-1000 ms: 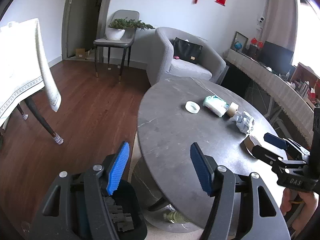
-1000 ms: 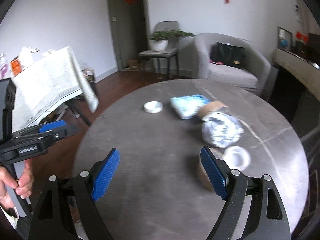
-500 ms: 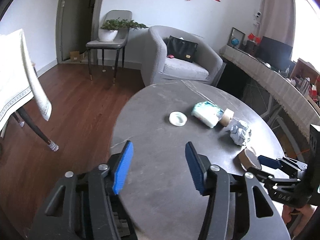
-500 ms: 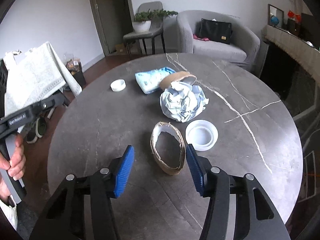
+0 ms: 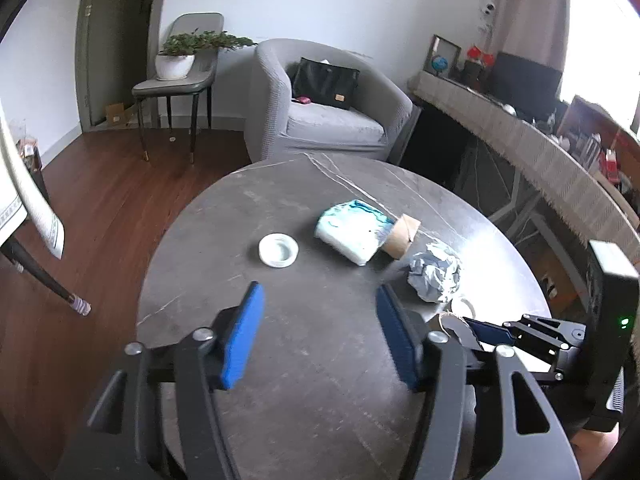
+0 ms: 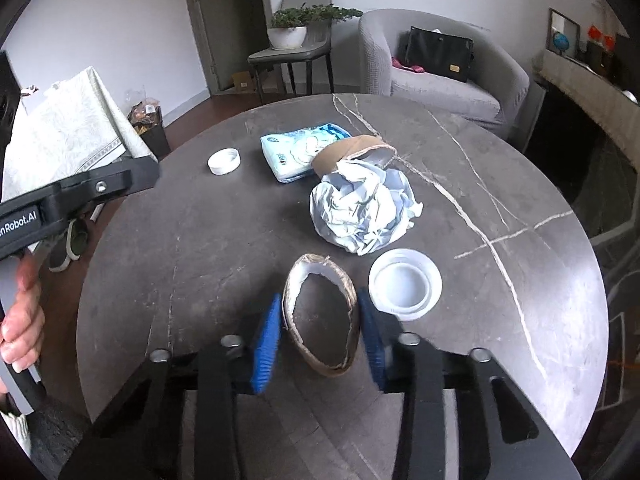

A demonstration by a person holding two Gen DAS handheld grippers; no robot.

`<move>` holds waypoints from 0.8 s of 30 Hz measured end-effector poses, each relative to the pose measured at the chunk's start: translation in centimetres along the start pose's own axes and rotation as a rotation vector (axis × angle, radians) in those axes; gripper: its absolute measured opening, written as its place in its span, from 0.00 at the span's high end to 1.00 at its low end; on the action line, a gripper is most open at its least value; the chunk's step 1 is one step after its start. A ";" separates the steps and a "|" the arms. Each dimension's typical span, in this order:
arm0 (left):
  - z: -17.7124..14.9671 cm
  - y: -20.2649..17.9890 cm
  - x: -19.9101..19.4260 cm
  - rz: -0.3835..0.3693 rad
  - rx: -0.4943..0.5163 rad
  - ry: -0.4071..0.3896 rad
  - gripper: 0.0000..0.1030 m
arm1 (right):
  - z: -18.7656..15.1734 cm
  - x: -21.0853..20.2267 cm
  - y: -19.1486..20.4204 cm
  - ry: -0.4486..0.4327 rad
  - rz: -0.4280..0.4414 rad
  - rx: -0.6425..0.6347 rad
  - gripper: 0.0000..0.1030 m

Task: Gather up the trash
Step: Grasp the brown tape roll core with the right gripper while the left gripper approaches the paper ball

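- Since half a second ago, the right gripper (image 6: 318, 334) has moved in on the squashed cardboard ring (image 6: 320, 314), and its blue pads now flank that ring closely on both sides; the pads have narrowed from their earlier spread.
- Both pads look to touch the ring's outer wall, so the right claw is pinching it, while the ring's lower edge sits on the round dark table (image 6: 192, 240).
- Just right of the ring lies a white lid (image 6: 405, 283), close to the right pad (image 6: 370, 340).
- Beyond the ring sits a crumpled paper ball (image 6: 362, 210), and behind it a cardboard tube (image 6: 348, 152) leaning against a blue-and-white packet (image 6: 300, 152).
- A small white cap (image 6: 224, 161) lies apart, to the left of the packet.
- Meanwhile the left gripper (image 5: 320, 336) has swung further over the table since the earlier frame; its claw is spread wide with nothing between the pads.
- From the left wrist view, the cap (image 5: 278, 250), packet (image 5: 352, 230) and paper ball (image 5: 435, 276) lie ahead of it, and the right gripper (image 5: 486, 330) shows low at the right edge.
- A grey armchair (image 5: 320, 112) stands behind the table.
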State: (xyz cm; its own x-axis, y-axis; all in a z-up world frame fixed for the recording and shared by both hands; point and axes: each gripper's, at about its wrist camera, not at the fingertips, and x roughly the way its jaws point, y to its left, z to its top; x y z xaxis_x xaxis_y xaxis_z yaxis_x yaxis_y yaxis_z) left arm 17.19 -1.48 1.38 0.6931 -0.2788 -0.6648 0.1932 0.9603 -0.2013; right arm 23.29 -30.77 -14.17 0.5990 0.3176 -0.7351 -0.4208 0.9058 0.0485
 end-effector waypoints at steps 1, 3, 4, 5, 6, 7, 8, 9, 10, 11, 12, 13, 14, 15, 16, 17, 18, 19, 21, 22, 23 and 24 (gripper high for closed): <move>0.1 -0.3 0.3 -0.006 0.003 0.004 0.36 | 0.1 -0.1 -0.1 -0.003 0.010 0.000 0.67; 0.4 -0.9 0.7 -0.017 -0.002 0.007 0.33 | 0.4 -1.0 -0.3 -0.040 0.021 -0.007 0.67; 0.5 -1.1 1.0 -0.021 -0.003 0.009 0.32 | 0.5 -1.5 -0.6 -0.058 0.021 -0.004 0.67; 0.7 -1.4 1.3 -0.022 -0.004 0.011 0.32 | 0.7 -2.1 -1.0 -0.081 0.022 0.005 0.67; 0.8 -1.6 1.5 -0.025 -0.005 0.012 0.31 | 0.8 -2.8 -1.7 -0.112 0.022 0.021 0.67; 0.8 -2.0 1.8 -0.029 -0.005 0.015 0.30 | 0.9 -3.3 -2.2 -0.132 0.013 0.034 0.67; 0.9 -2.4 2.2 -0.036 -0.006 0.020 0.30 | 0.9 -3.7 -2.8 -0.149 0.001 0.048 0.67; 1.0 -2.7 2.5 -0.044 -0.010 0.024 0.30 | 1.0 -4.0 -3.6 -0.164 -0.012 0.065 0.67; 1.0 -3.0 2.8 -0.054 -0.016 0.028 0.30 | 0.9 -4.0 -4.3 -0.166 -0.023 0.076 0.67; 1.1 -3.5 3.2 -0.068 -0.022 0.034 0.30 | 0.8 -4.0 -5.0 -0.167 -0.032 0.087 0.67; 1.1 -3.8 3.5 -0.076 -0.027 0.037 0.30 | 0.7 -4.0 -5.8 -0.169 -0.036 0.105 0.67; 1.1 -4.1 3.8 -0.084 -0.033 0.041 0.30 | 0.6 -4.0 -6.5 -0.171 -0.036 0.120 0.67; 1.2 -4.5 4.3 -0.098 -0.036 0.048 0.30 | 0.5 -4.1 -7.3 -0.173 -0.038 0.132 0.67; 1.3 -5.0 4.7 -0.110 -0.037 0.053 0.30 | 0.4 -4.1 -7.7 -0.178 -0.041 0.138 0.67; 1.3 -5.4 5.1 -0.118 -0.038 0.058 0.30 | 0.4 -4.2 -8.1 -0.185 -0.044 0.147 0.67; 1.3 -5.6 5.4 -0.126 -0.040 0.062 0.30 | 0.4 -4.2 -8.5 -0.189 -0.042 0.155 0.67; 1.3 -6.0 5.8 -0.137 -0.044 0.066 0.30 | 0.3 -4.2 -9.2 -0.191 -0.034 0.168 0.67; 1.3 -6.2 6.1 -0.147 -0.049 0.070 0.30 | 0.3 -4.2 -9.5 -0.193 -0.032 0.175 0.67; 1.2 -6.8 6.7 -0.163 -0.057 0.077 0.30 | 0.4 -4.2 -10.3 -0.198 -0.024 0.191 0.67; 1.2 -7.0 7.0 -0.167 -0.060 0.079 0.30 | 0.3 -4.2 -10.6 -0.198 -0.024 0.193 0.67; 1.2 -7.1 7.4 -0.172 -0.066 0.082 0.30 | 0.3 -4.2 -10.9 -0.197 -0.025 0.196 0.67; 1.2 -7.3 7.6 -0.177 -0.074 0.085 0.30 | 0.2 -4.1 -11.3 -0.194 -0.019 0.203 0.67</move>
State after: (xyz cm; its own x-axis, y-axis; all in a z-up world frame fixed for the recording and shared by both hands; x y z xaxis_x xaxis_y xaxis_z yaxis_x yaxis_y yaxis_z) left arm 21.85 -10.57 -1.37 0.5911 -0.4460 -0.6721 0.2533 0.8937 -0.3702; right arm 25.70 -42.26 -11.53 0.7329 0.3305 -0.5946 -0.2753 0.9434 0.1850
